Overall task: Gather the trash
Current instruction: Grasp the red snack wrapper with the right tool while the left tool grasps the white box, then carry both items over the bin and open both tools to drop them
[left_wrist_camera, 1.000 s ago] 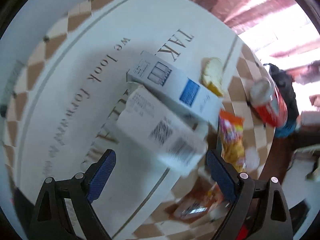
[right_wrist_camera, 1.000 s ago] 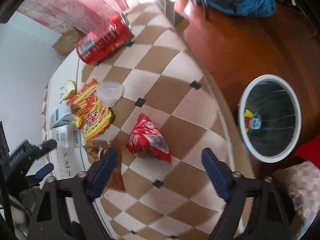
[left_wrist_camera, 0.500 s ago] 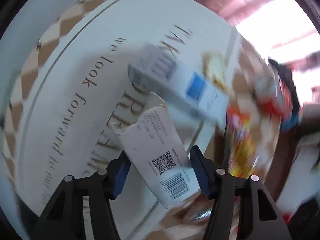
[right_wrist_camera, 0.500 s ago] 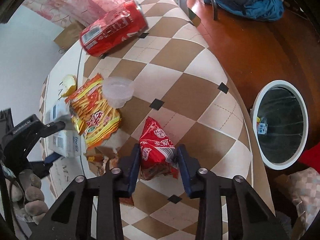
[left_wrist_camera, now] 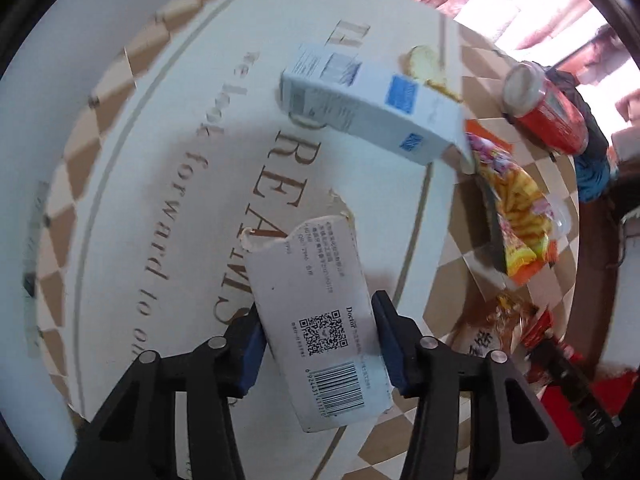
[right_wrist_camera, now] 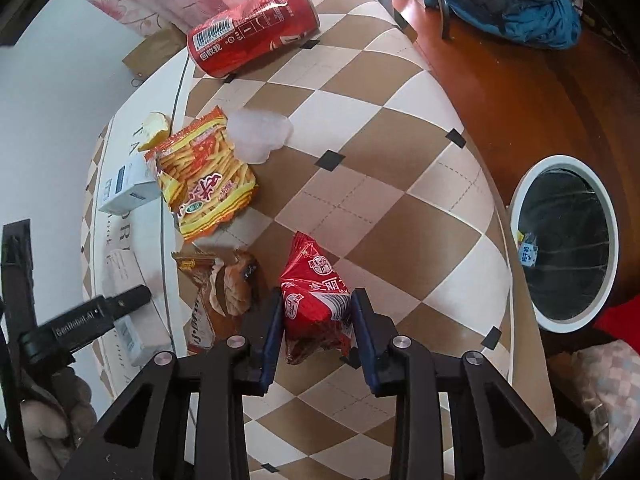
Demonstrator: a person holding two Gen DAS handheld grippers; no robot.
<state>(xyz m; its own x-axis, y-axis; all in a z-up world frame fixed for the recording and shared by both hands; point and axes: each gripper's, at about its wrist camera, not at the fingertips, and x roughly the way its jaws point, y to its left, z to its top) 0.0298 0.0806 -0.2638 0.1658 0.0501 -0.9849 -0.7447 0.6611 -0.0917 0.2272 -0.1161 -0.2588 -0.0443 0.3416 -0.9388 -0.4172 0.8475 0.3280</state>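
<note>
A torn white carton [left_wrist_camera: 308, 264] with a barcode sits between the pads of my left gripper [left_wrist_camera: 316, 316]. The jaws are closing and both pads press its sides. It hangs over the white lettered runner [left_wrist_camera: 168, 160], apart from a blue-and-white box [left_wrist_camera: 372, 108]. In the right wrist view my right gripper [right_wrist_camera: 317, 308] is closing on a red snack bag [right_wrist_camera: 314, 280], which is squeezed between the pads above the checked tablecloth [right_wrist_camera: 400, 160]. The left gripper's finger [right_wrist_camera: 84, 320] shows at the left edge there.
On the cloth lie a red can [right_wrist_camera: 252, 28], a yellow-orange chip bag [right_wrist_camera: 204, 176], a clear plastic cup [right_wrist_camera: 260, 136], a brown wrapper [right_wrist_camera: 216, 292] and a bread scrap [right_wrist_camera: 156, 126]. A white-rimmed bin [right_wrist_camera: 560, 161] stands on the floor at the right.
Both grippers went from wide open to closed. The left one took the white carton, which now sits apart from the blue-and-white box. The right one took the red snack bag.
</note>
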